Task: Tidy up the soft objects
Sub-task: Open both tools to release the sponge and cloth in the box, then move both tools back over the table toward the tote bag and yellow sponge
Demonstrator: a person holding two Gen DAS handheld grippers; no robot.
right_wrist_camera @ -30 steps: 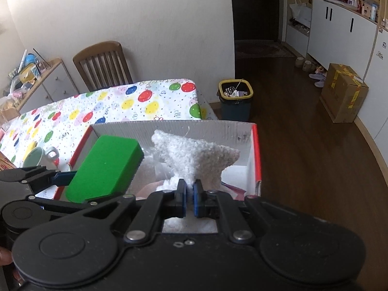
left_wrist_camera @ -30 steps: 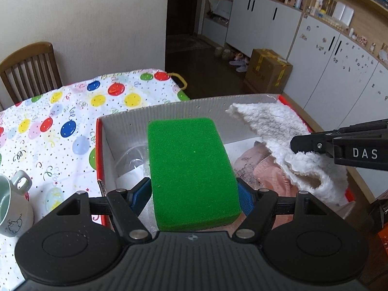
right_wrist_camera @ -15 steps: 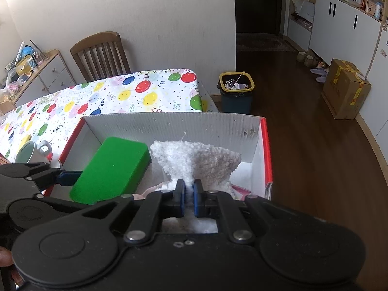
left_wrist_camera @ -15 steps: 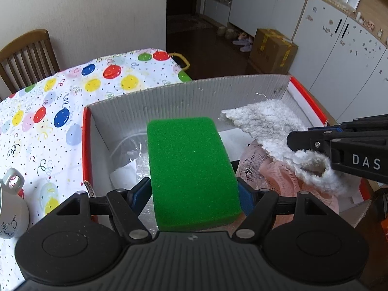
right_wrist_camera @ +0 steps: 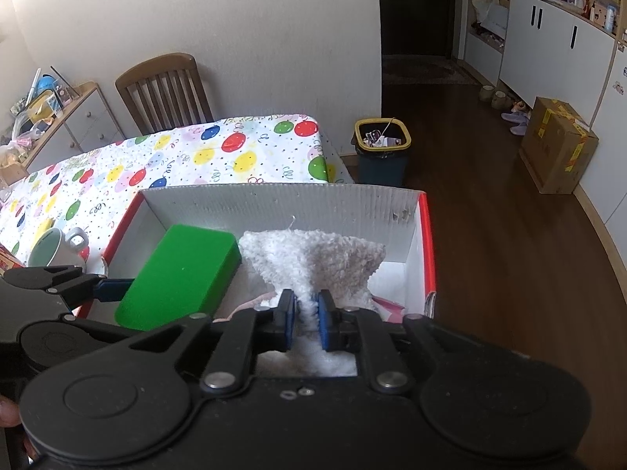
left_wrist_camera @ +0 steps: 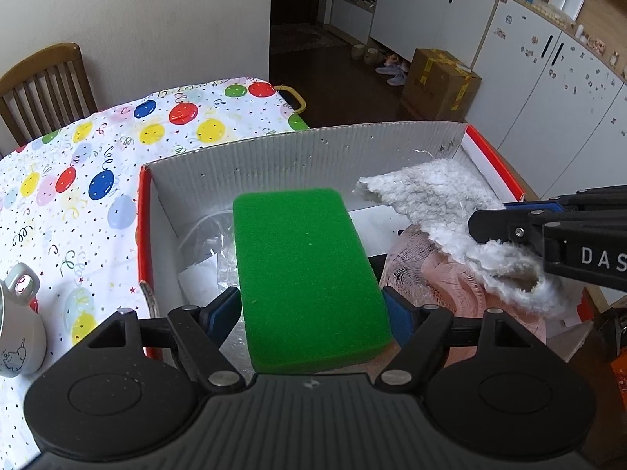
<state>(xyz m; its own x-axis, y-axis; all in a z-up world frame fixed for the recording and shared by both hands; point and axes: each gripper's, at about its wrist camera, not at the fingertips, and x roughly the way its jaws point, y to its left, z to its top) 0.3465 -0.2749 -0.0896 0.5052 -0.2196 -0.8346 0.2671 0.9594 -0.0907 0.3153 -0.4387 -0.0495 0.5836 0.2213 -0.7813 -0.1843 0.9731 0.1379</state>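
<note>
the green sponge (left_wrist_camera: 309,282) sits between the blue pads of the left hand-held gripper (left_wrist_camera: 311,313), held over the open red-edged box (left_wrist_camera: 143,235), toward the box's left wall. the pads stand wide and press the sponge's two long sides, so this gripper is closed on a wide thing. in the right wrist view the same sponge (right_wrist_camera: 180,274) tilts down into the box (right_wrist_camera: 427,250) just left of the white fluffy cloth (right_wrist_camera: 313,258).

the white fluffy cloth (left_wrist_camera: 439,203) hangs over the right half of the box, its far corner spread toward the box's back wall. the right hand-held gripper (right_wrist_camera: 305,319) has it between its pads; the jaws have just been opening, a narrow gap now shows, and cloth fibres still fill that gap, though i cannot tell how firmly the pads press. from the left wrist view that gripper (left_wrist_camera: 509,223) comes in from the box's right side.

inside the box, under the cloth, lies a pink mesh bundle (left_wrist_camera: 439,274); under the sponge, clear plastic wrapping (left_wrist_camera: 207,243) lies against the box floor.

the box stands on a bench with a balloon-print cloth (left_wrist_camera: 98,180). a pale mug (left_wrist_camera: 15,333) stands on that cloth just left of the box. beyond the box's far wall a wooden chair (right_wrist_camera: 164,90) is at the bench, and a bin (right_wrist_camera: 382,152) stands on the floor.
</note>
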